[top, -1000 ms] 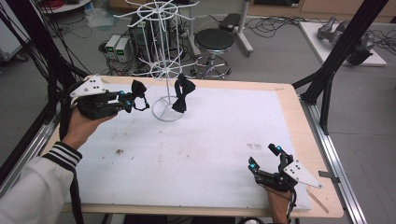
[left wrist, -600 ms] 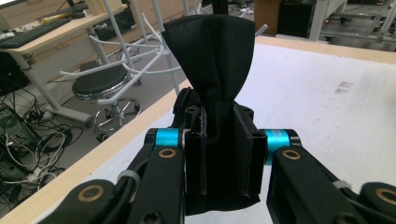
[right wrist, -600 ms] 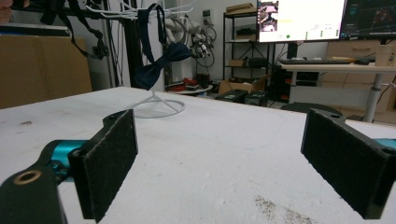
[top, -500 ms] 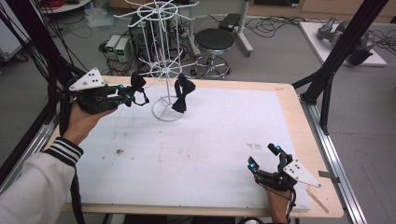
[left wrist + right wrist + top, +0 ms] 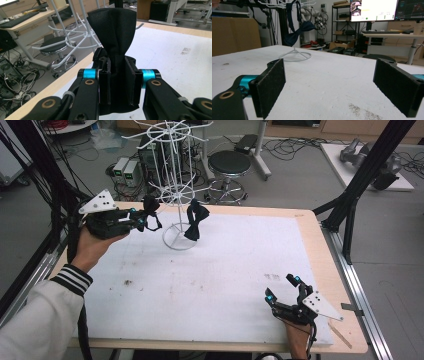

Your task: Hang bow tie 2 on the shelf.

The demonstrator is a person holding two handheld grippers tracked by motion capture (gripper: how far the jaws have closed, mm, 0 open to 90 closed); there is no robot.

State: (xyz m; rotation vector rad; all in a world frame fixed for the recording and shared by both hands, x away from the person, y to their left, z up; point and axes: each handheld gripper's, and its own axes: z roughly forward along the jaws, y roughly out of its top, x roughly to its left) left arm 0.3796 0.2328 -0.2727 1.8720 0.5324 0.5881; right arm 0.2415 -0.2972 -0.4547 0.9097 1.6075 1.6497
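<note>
The step in hand looks like hanging a bow tie on the white wire rack [image 5: 175, 185]. The left hand-held gripper [image 5: 137, 219] is clamped tight on a black bow tie [image 5: 113, 32], one wing fanning up past its jaws — held above the table's [image 5: 225, 270] edge, just beside the rack. A second bow tie [image 5: 195, 220] already hangs beyond it. Next comes carrying the tie's loop onto a free hook — likely fiddly. The right hand-held gripper [image 5: 282, 290] rests on the table, jaws wide apart and empty, well apart from the rack.

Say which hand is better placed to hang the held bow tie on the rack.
Left. The left gripper is already shut on the black bow tie beside the white wire rack; the right gripper rests open at the near edge.
</note>
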